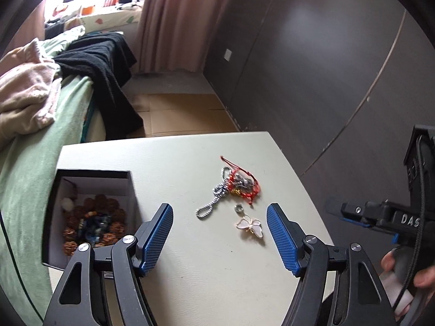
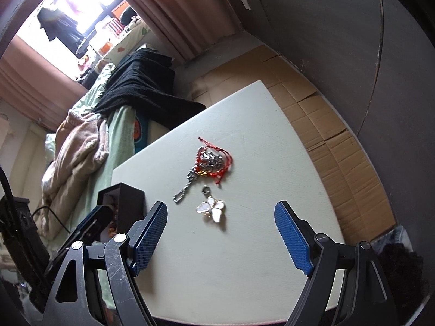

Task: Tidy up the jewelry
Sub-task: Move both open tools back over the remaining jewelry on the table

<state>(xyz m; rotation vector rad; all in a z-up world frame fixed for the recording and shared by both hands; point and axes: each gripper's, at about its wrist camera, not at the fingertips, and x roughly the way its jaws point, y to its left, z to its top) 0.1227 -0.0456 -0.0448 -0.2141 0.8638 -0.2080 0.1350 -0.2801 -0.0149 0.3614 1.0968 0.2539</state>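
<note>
left gripper (image 1: 219,220) wide | right gripper (image 2: 220,217) wide | butterfly pendant (image 1: 251,226) between | box (image 1: 92,209) left

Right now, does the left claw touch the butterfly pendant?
Apart. The left wrist view shows the left claw open, bare table on both sides of the butterfly pendant.

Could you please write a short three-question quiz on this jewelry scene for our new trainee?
1. True or false: the butterfly pendant lies inside the black box.
2. Which piece lies tangled with the red cord bracelet? A) silver bead chain B) a wristwatch C) a hair clip
3. Fill in: both the left gripper and the right gripper hang above the white table with jaws ____.

Key: 1 false, it lies on the table; 2 A; 3 open.
</note>
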